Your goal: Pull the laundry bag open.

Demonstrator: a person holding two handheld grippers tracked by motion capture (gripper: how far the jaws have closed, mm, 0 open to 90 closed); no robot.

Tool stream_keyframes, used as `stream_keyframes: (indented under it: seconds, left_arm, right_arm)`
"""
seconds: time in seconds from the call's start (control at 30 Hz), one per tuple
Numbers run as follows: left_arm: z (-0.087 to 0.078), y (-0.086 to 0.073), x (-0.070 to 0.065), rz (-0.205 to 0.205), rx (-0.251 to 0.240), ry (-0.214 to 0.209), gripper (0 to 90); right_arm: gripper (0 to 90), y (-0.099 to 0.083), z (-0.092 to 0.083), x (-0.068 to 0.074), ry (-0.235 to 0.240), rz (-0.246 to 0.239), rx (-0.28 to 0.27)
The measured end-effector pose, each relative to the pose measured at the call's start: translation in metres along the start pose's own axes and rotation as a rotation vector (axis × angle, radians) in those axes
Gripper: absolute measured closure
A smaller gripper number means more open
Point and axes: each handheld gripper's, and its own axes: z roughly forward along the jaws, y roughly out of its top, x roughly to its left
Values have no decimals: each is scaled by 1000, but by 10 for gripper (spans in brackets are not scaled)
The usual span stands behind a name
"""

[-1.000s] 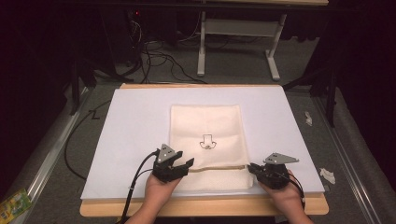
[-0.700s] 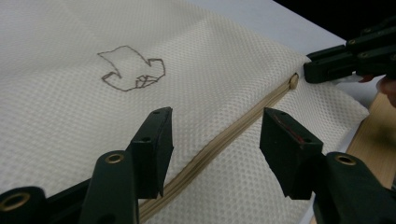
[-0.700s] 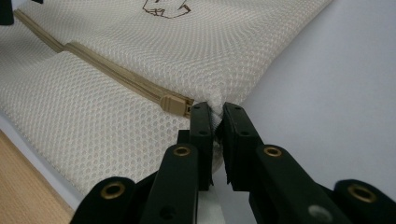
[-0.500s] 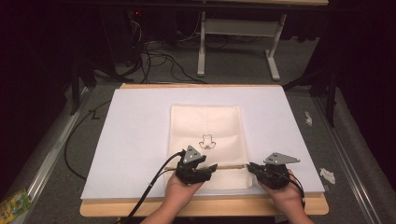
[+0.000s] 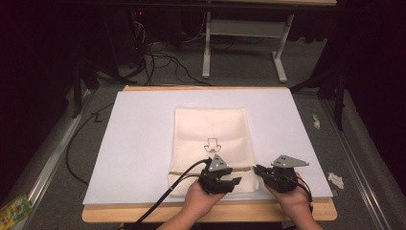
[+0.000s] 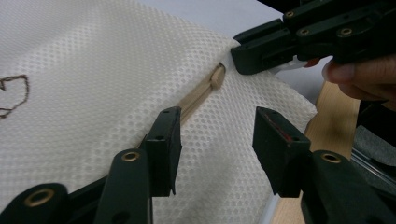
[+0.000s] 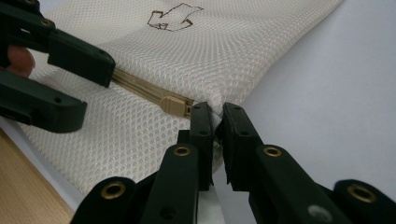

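Mesh bag (image 5: pixel 210 143), cream-white with a small outlined arrow mark (image 5: pixel 210 144) on it, lies flat on the white sheet (image 5: pixel 139 139) that covers the wooden table (image 5: pixel 143 216), toward the near edge. We see a tan zipper (image 6: pixel 198 95) running across the bag's near part, and its pull (image 7: pixel 173 106) sits close to the right-hand edge of the fabric.

Our right gripper (image 7: pixel 214 122) has its jaws pressed together on the bag's edge, a small pinch of mesh caught between them just beside the zipper pull. In the high view this right gripper (image 5: pixel 261 170) sits at the bag's near right corner.

Our left gripper (image 6: pixel 215 133) hovers above the mesh with its jaws apart. They have just been closing, yet they grip nothing: the mesh lies beneath them, and the zipper line runs under the left-hand jaw in the left gripper view. In the high view the left gripper (image 5: pixel 230 183) is over the near part of the bag, close to the right one, its cable (image 5: pixel 167 194) trailing off toward the table's near edge.

Beyond the table we see a grey carpeted floor (image 5: pixel 249 72), loose cables (image 5: pixel 158 52) and the white legs of a stand (image 5: pixel 242 28).
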Motion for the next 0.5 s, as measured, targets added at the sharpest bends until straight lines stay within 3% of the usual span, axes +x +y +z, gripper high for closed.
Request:
stream_keyframes:
  seconds: [0.17,0.3,0.5]
  left_arm:
    - [10,3,-5,-15,-16,-11,591]
    - [22,6,-6,-13,6,-18,638]
    - [29,10,-4,-40,-32,-12,714]
  right_arm:
    - [846,1,0,0,7,0,-4]
    - [849,2,-4,3,11,3,-16]
    - [850,3,-6,3,21,4,-23]
